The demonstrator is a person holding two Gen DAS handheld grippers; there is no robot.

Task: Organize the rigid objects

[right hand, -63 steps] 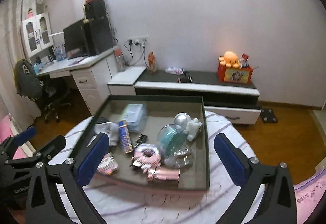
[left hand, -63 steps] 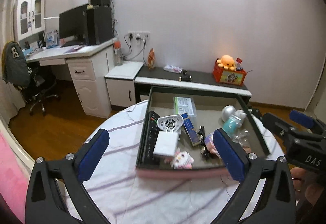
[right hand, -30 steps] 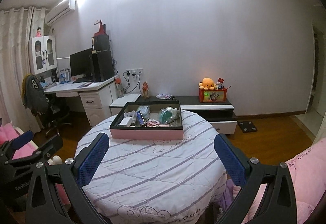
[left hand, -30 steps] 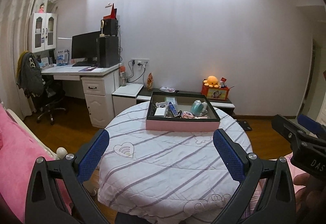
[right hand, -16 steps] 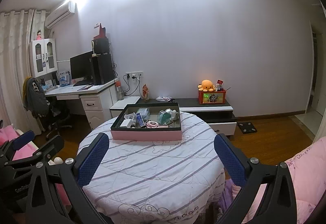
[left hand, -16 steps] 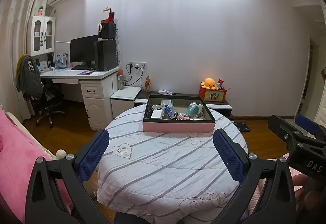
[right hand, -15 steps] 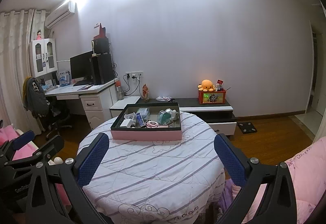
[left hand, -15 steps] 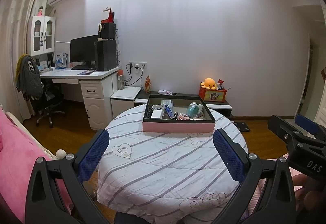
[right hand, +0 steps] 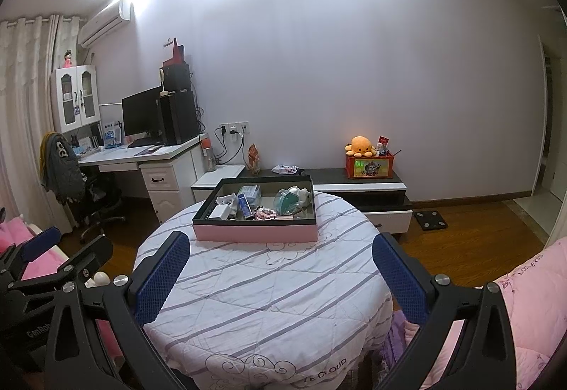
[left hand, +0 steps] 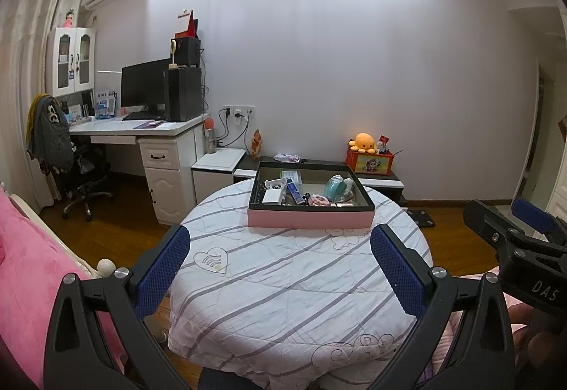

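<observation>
A pink-sided tray with a dark inside [left hand: 310, 218] [right hand: 255, 233] stands at the far side of a round table with a striped white cloth [left hand: 283, 287] [right hand: 262, 287]. It holds several small things, among them a white charger [left hand: 271, 196] and a teal round object [left hand: 336, 187] [right hand: 288, 200]. My left gripper [left hand: 281, 266] is open and empty, held back from the table's near edge. My right gripper [right hand: 280, 269] is open and empty, also well short of the tray. The right gripper shows at the right of the left wrist view [left hand: 514, 241].
A white desk with a monitor [left hand: 145, 94] and an office chair [left hand: 71, 170] stand at the left. A low dark TV bench [right hand: 358, 184] with an orange plush on a red box [right hand: 365, 156] runs behind the table. Pink bedding [left hand: 28, 269] [right hand: 524, 305] lies on both sides.
Both grippers have pulled far back from over the tray, so the whole table and room now show. In the last half second the view has hardly shifted. Both stay open.
</observation>
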